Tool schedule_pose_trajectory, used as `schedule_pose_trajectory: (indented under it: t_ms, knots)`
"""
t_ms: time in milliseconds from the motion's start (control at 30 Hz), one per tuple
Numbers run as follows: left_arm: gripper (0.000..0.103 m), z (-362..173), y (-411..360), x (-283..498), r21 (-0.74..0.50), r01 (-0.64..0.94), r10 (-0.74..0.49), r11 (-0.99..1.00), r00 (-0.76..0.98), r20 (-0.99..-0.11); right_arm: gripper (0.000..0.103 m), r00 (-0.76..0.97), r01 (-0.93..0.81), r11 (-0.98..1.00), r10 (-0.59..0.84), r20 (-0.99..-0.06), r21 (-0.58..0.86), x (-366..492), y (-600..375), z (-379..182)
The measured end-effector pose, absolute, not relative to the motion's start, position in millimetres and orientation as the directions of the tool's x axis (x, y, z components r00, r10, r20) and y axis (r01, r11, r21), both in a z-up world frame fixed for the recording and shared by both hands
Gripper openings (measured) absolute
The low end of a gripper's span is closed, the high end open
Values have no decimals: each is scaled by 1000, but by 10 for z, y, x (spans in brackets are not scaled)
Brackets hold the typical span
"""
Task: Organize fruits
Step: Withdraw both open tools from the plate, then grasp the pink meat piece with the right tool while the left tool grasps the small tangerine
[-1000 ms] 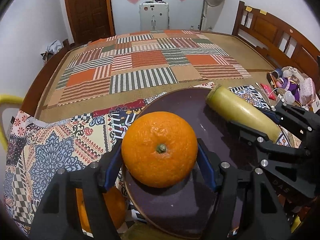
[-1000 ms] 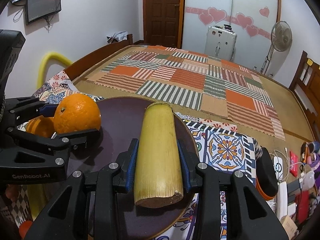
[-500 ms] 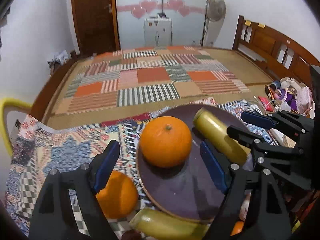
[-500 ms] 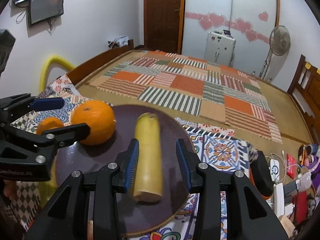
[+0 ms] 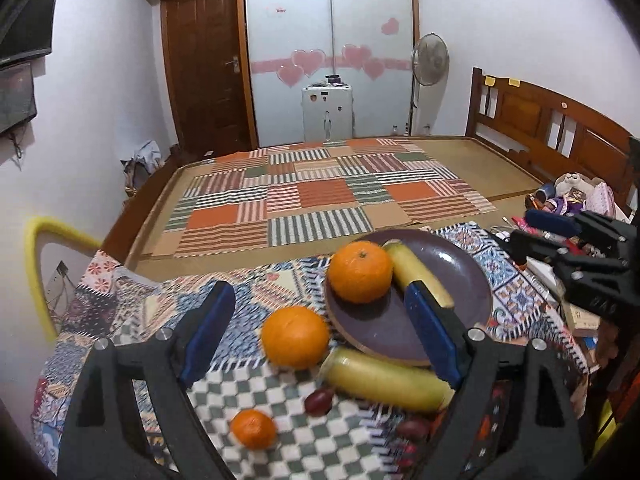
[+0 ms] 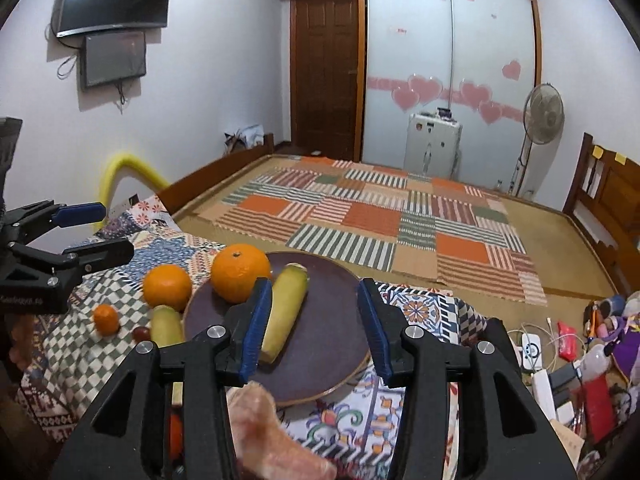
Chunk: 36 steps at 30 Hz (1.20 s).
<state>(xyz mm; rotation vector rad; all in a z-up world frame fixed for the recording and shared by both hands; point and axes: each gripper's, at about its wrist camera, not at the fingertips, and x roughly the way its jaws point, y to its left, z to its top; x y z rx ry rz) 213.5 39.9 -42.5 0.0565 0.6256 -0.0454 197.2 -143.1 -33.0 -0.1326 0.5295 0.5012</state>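
Two fruits on the purple plate, orange beside yellow piece, both our grippers, left gripper and right gripper, gaping wide, empty, only the left view caught dark grapes, only the right a pink lump.

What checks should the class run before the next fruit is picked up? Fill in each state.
1. Left hand-held gripper open, nothing held: ok.
2. Right hand-held gripper open, nothing held: ok.
3. Orange and yellow fruit resting on the purple plate: ok.
4. Bare room left on the plate: ok.
5. All fruit on the plate: not ok; second orange, small orange and another yellow fruit lie on the cloth.
6. Fruit firmness: cannot tell.
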Motion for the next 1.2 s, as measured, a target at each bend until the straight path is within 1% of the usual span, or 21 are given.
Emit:
schedule_pose_trajectory:
  t_ms: [167,233,300,400,500,600,733,833,1033,1200]
  knots:
    - [88,-545,520,1920,68,50,1,996,796,-605,45,754,-487,873,419,-506,-2,1777,-1491,-403]
    - [88,-645,585,1847,76,45,12,996,783,-622,50,746,-491,871,426,-512,10,1727,-1522,-461]
    - [88,-730,610,1766,77,34,22,996,773,-635,53,753,-484,875,413,-512,-7,1653,-1517,-557]
    - [88,-889,722,1674,43,4,25,999,757,-653,57,757,-482,875,396,-519,-35,1588,-1519,-682]
    - [88,-1082,844,1582,5,-33,28,999,739,-674,57,738,-486,873,388,-553,-35,1575,-1494,-871]
    - [87,-1230,913,1530,5,-47,37,999,720,-693,57,705,-505,863,397,-588,-22,1574,-1468,-1005]
    - [87,-1361,960,1497,-1,-50,35,999,703,-710,57,682,-522,853,399,-613,-26,1576,-1469,-1111]
    - [83,-1390,962,1490,-4,-46,30,999,705,-708,57,660,-528,849,393,-640,-24,1653,-1449,-1170]
    - [71,-1432,867,1563,12,-16,19,1000,703,-711,58,625,-552,834,405,-667,-10,1710,-1420,-1237]
    - [61,-1483,863,1659,3,-8,8,1000,695,-719,59,616,-574,818,393,-683,-48,1715,-1361,-1253]
